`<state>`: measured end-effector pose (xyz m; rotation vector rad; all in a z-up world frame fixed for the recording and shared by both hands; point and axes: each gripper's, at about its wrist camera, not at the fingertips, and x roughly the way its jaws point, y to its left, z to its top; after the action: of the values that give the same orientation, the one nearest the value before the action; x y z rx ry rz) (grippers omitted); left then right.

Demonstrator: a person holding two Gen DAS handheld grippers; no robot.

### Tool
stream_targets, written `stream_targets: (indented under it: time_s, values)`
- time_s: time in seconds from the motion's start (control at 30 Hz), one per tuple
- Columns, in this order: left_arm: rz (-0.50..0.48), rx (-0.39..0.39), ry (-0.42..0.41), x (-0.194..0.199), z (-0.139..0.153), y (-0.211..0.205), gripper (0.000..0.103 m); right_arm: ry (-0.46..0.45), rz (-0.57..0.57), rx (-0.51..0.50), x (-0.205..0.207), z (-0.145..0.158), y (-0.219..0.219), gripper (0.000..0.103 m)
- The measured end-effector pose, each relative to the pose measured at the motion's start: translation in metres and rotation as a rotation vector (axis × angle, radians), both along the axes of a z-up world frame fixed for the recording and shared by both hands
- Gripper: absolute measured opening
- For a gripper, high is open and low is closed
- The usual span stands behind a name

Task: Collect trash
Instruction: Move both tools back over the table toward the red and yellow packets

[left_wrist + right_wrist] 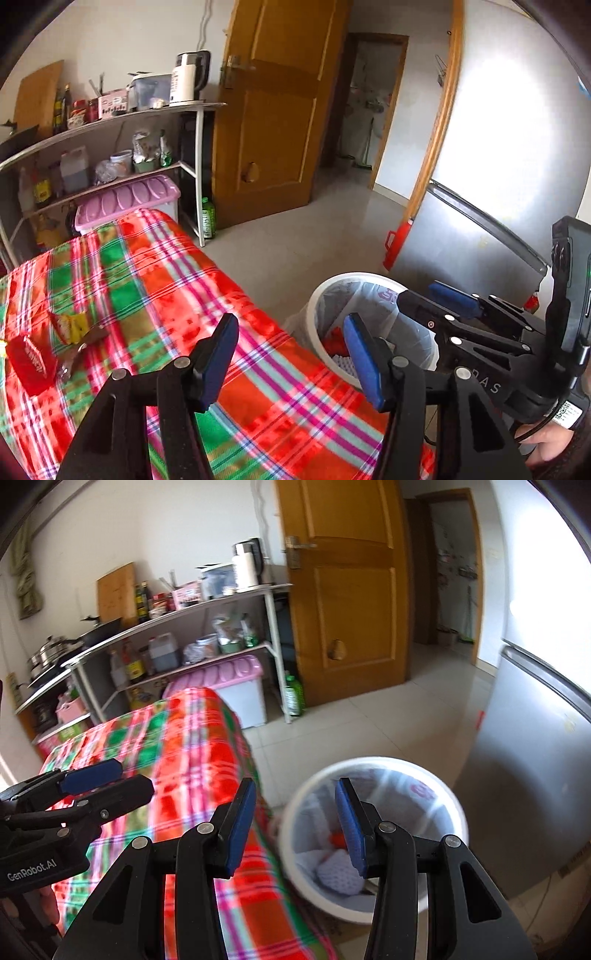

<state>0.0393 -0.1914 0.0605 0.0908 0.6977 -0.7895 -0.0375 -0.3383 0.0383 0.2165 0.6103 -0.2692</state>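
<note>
Going L to R: trash is still sitting on the plaid tablecloth (258,332) at the far left of the left wrist view, a red packet (29,363), a yellow-and-red snack wrapper (68,325) just beside it, and a crumpled dark/clear wrapper (83,343) touching both, so that bit of the job is looking undone. Next over, the left gripper (291,354) is hanging above the cloth's edge w/ jaws spread apart and nothing btwn the blue pads, so it's carrying nothing. Right of the table the white bin (373,768) w/ its plastic liner is standing on the floor just beside the table's corner, and it's already holding stuff: a white foam net sleeve (340,875) and something red/orange (336,838) at the bottom, so part of the collecting is reading as done. The right gripper (295,830) is hovering over the bin's near rim, jaws likewise parted and empty. Judging by this, roughly partway thru: some trash is binned, at least three pieces are waiting on the table, both hands are free to go fetch; can't tell if more litter is lying out of frame
</note>
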Motion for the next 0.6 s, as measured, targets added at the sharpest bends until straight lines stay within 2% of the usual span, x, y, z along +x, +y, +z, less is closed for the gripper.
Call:
stream_targets:
  time_s: [0.5,0.6]
  values:
    - [0.28,-0.045,0.041,0.052,-0.005,0.142,0.061,0.006,0.231,0.032,0.068,-0.001,0.087,0.05]
    - [0.36,-0.03,0.027,0.063,-0.005,0.172,0.061,0.021,0.27,0.032,0.083,-0.004,0.102,0.05]
